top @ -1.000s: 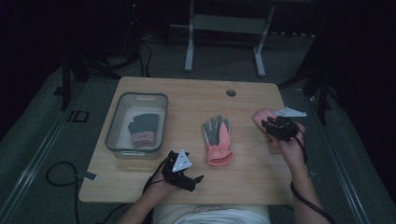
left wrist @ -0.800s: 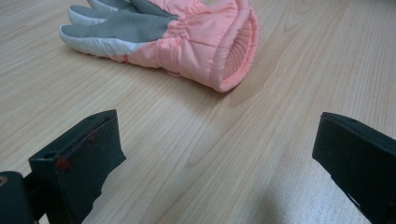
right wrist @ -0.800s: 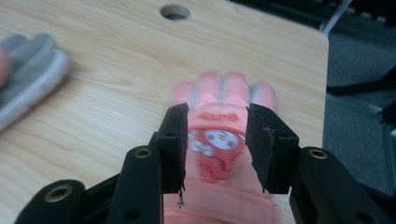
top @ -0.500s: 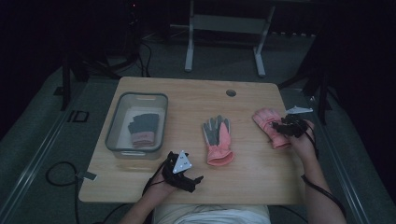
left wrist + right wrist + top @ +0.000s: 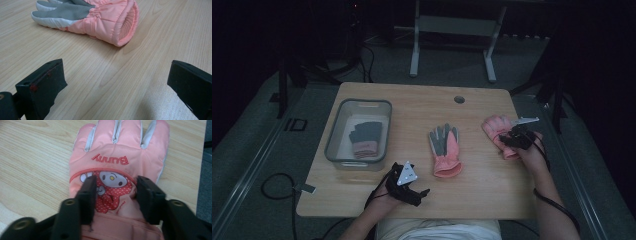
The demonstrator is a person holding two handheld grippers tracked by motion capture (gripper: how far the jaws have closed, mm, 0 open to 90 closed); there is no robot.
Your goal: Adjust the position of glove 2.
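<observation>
A pink glove with a bunny picture [image 5: 117,150] lies flat, back up, near the table's right edge [image 5: 496,128]. My right gripper [image 5: 116,187] stands over its wrist end [image 5: 513,138]. The two jaws rest on the fabric either side of the picture and have just been closing. They are apart, and I see no fold pinched between them. A second pink glove with a grey palm [image 5: 445,147] lies in the middle of the table, its cuff toward me [image 5: 100,17]. My left gripper [image 5: 414,191] rests near the front edge, open wide [image 5: 115,75], with bare wood between its jaws.
A clear plastic bin [image 5: 334,135] at the left holds a dark glove with a pink cuff [image 5: 364,137]. A round cable hole [image 5: 459,99] is at the table's far edge. Bare wood lies between the two pink gloves. The floor around is dark, with cables.
The right hand moved right and down with the bunny glove. The glove, bunched in the gripper before, now lies spread flat on the table. The left gripper has not moved.
</observation>
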